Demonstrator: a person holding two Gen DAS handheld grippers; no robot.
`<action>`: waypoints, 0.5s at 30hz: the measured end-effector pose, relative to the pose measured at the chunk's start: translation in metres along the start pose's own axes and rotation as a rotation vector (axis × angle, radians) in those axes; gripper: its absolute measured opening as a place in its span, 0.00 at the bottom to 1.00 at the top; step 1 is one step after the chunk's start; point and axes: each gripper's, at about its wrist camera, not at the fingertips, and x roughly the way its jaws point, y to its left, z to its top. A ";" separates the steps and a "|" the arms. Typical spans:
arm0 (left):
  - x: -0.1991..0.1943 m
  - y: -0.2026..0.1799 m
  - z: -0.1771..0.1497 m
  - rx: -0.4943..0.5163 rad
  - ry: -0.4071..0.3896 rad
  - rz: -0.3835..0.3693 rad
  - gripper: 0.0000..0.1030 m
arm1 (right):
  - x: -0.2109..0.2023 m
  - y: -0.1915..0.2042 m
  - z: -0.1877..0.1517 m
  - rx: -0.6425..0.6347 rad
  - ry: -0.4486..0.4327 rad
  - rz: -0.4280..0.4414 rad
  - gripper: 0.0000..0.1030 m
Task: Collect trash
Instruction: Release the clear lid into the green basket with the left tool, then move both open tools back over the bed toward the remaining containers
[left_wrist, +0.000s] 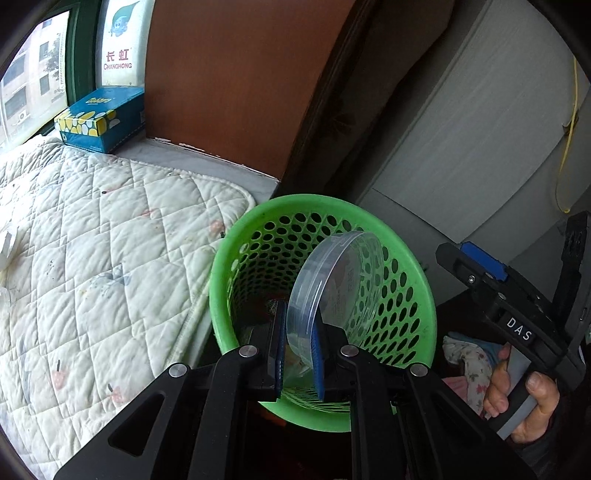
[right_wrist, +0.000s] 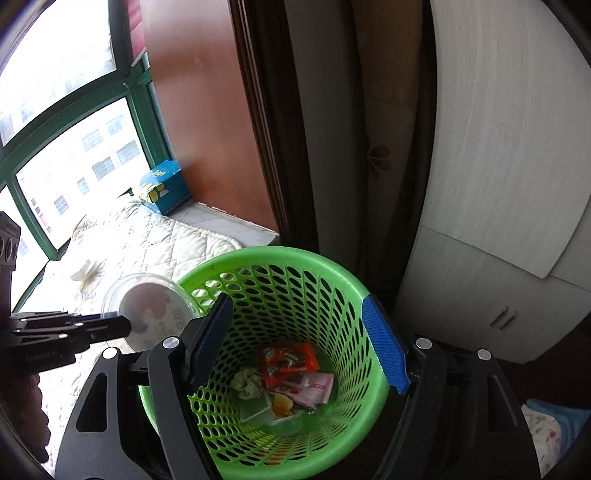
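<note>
A clear round plastic container (left_wrist: 332, 280) with a printed label is pinched on edge in my left gripper (left_wrist: 299, 332), which is shut on its rim. It hangs over the mouth of a green perforated basket (left_wrist: 229, 251). In the right wrist view the same container (right_wrist: 155, 310) sits at the basket's left rim, with the left gripper (right_wrist: 118, 323) on it. My right gripper (right_wrist: 299, 332) stands open above the basket (right_wrist: 277, 254), nothing between its blue pads (right_wrist: 384, 343). Inside lie a red wrapper (right_wrist: 288, 362), a pink wrapper (right_wrist: 314, 387) and a crumpled tissue (right_wrist: 245, 384).
A quilted white mat (left_wrist: 92, 258) lies left of the basket, with a blue tissue box (left_wrist: 99, 118) on the sill and a paper scrap (right_wrist: 86, 273) on the mat. A brown panel (left_wrist: 229, 81) and a white cabinet (right_wrist: 498, 184) stand behind. A hand (left_wrist: 524, 402) holds the right gripper's handle.
</note>
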 end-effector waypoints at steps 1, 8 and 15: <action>0.001 -0.002 -0.001 0.003 0.005 -0.003 0.13 | -0.001 -0.002 0.000 0.005 -0.001 0.000 0.70; 0.001 -0.003 -0.009 0.002 0.014 -0.016 0.30 | -0.004 -0.005 -0.003 0.017 -0.005 0.005 0.72; -0.015 0.013 -0.011 -0.033 -0.017 -0.015 0.39 | -0.003 0.012 0.000 -0.013 -0.013 0.033 0.74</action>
